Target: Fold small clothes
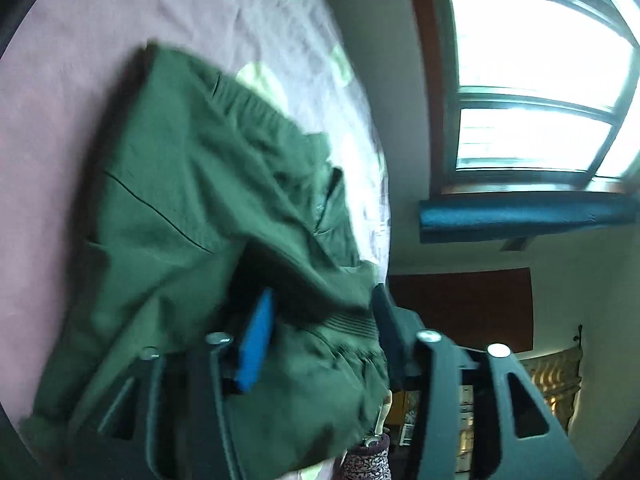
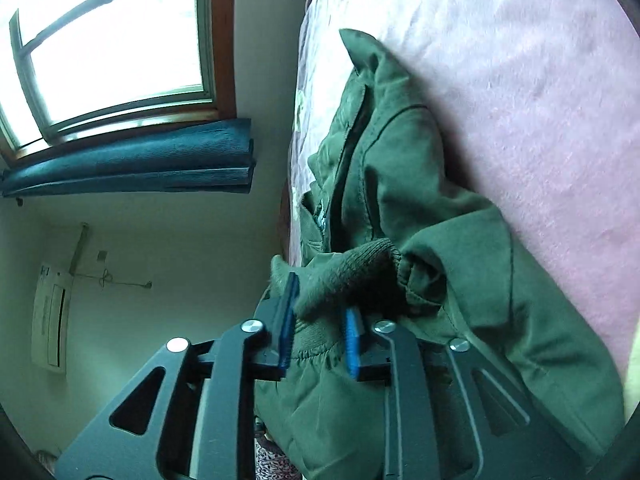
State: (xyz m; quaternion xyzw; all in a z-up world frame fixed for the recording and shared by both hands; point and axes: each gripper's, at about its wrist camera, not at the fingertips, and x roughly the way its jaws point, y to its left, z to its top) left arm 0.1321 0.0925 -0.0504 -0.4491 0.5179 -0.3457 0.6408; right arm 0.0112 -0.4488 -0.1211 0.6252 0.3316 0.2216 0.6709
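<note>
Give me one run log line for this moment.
item: green jacket on pink bedsheet | left hand-held gripper: open, fabric between | right hand-held gripper: open, knit cuff between

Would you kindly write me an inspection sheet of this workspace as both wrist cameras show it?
Surface: bed with pink sheet, wrinkled, pale green patches.
Job's things: green jacket lying crumpled on the sheet; ribbed cuff bunched near the right fingers.
Clutter: nothing seen on the sheet.
Grippers: left gripper open, jacket fabric between its fingers; right gripper partly open, cuff between the fingers, pads not clearly pressing.
Cables: thin cord on the wall.
Surroundings: window, blue rolled blind, wall-mounted white unit.
</note>
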